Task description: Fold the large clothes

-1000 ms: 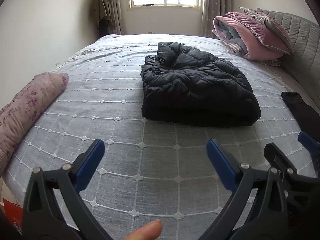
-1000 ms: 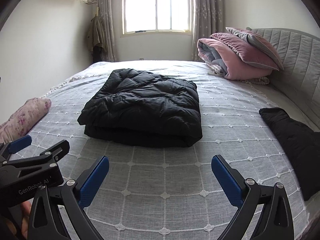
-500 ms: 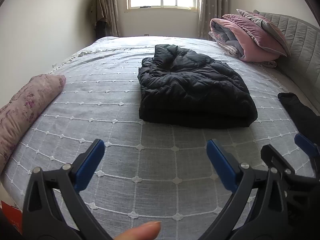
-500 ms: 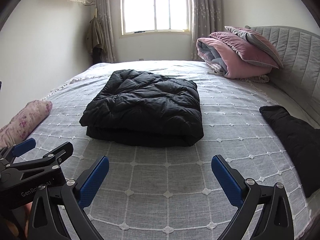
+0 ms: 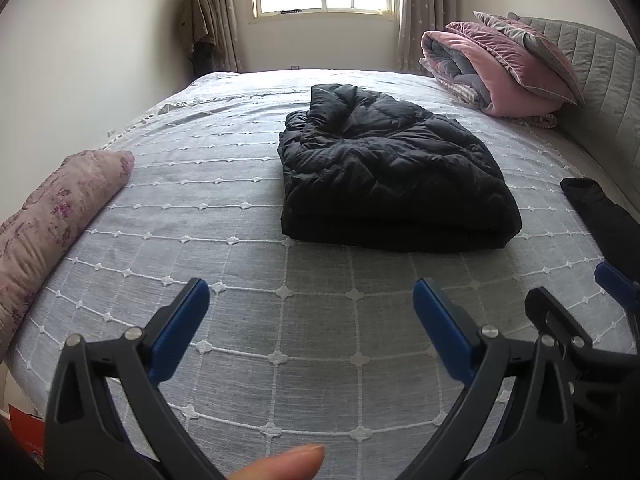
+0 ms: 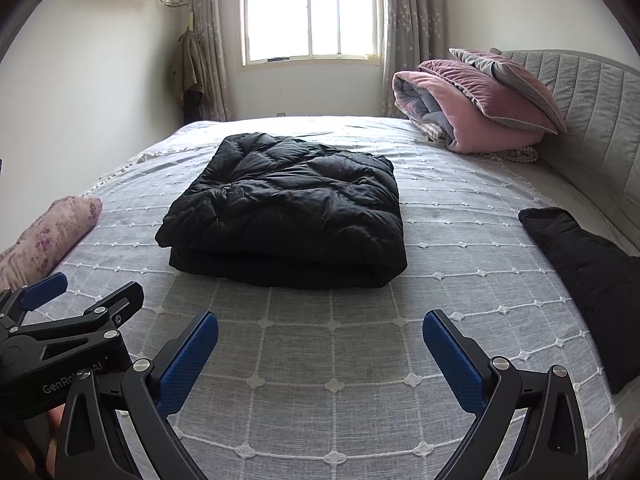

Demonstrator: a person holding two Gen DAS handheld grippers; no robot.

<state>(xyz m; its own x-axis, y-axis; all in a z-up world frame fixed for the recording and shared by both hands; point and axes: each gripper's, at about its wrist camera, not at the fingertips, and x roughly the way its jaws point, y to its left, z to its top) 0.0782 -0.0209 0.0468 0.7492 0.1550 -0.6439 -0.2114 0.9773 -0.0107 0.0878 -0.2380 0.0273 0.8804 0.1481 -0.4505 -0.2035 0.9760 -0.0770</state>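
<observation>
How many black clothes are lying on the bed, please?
2. A folded black jacket lies in the middle of the bed. A second black garment lies near the right edge, partly cut off from view.

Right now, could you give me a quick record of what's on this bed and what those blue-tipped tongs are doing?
Main item: folded black puffer jacket, mid-bed
Bed cover: grey checked bedspread
Left edge: pink floral rolled blanket
Right edge: second black garment, unfolded
Headboard side: pink folded quilt with pillows on top
Left tongs: open, holding nothing
Right tongs: open, holding nothing
</observation>
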